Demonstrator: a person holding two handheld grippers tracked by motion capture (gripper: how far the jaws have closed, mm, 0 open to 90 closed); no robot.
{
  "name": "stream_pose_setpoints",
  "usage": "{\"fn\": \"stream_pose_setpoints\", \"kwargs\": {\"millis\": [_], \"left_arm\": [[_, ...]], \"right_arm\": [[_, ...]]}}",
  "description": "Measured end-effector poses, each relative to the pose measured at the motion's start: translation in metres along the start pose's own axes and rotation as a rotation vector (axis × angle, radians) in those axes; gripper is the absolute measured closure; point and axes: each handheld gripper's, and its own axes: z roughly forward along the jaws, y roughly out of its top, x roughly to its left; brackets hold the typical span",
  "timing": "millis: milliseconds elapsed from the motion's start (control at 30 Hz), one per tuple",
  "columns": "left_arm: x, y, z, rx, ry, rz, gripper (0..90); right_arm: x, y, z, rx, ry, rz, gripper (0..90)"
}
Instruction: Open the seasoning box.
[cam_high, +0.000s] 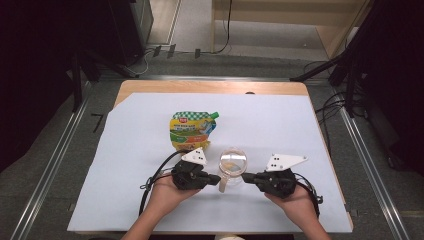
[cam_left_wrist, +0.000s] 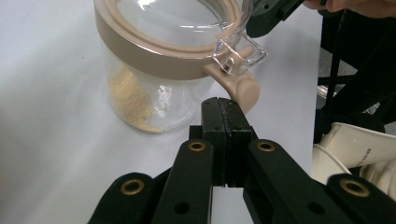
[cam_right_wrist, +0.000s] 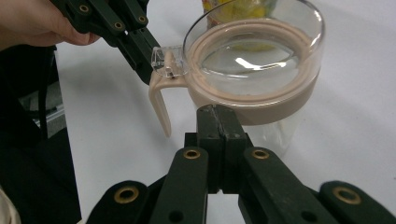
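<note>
Both grippers are fully closed with nothing between the jaws. Left gripper (cam_high: 216, 178) noses up to the jar (cam_high: 232, 167) by its handle, right gripper (cam_high: 246, 176) butts the tan lid band from the other side, probably pinning it so the lid can be worked. One jar mid-mat, one pouch (cam_high: 191, 130) behind it, two grippers.

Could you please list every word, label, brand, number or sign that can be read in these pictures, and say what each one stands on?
Nothing can be read for certain.
Pouch: a small red logo and lines of print on its front, too small and blurred to read.
White thing at the edge of the left gripper view: a short dark print, too blurred to read.
Jar: no print or label shows on it.
</note>
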Motion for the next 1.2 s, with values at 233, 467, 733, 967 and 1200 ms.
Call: {"fn": "stream_pose_setpoints", "kwargs": {"millis": [233,467,733,967,1200], "left_arm": [[-0.002,0.002,0.002,-0.010,-0.012,0.005,90.0],[-0.005,0.005,0.013,-0.010,-0.006,0.005,90.0],[-0.014,0.009,0.026,-0.034,-0.021,0.034,90.0],[-0.016,0.013,0.039,-0.060,-0.043,0.031,89.9],[-0.009,0.010,0.024,-0.046,-0.029,0.012,81.4]], "right_arm": [[0.000,-0.001,0.001,-0.005,-0.014,0.008,90.0],[-0.003,-0.003,0.000,-0.005,-0.031,0.019,90.0],[-0.007,-0.003,-0.002,-0.012,-0.048,0.031,90.0],[-0.010,-0.005,-0.004,-0.009,-0.072,0.054,90.0],[-0.005,-0.007,-0.016,-0.017,-0.088,0.092,90.0]]}}
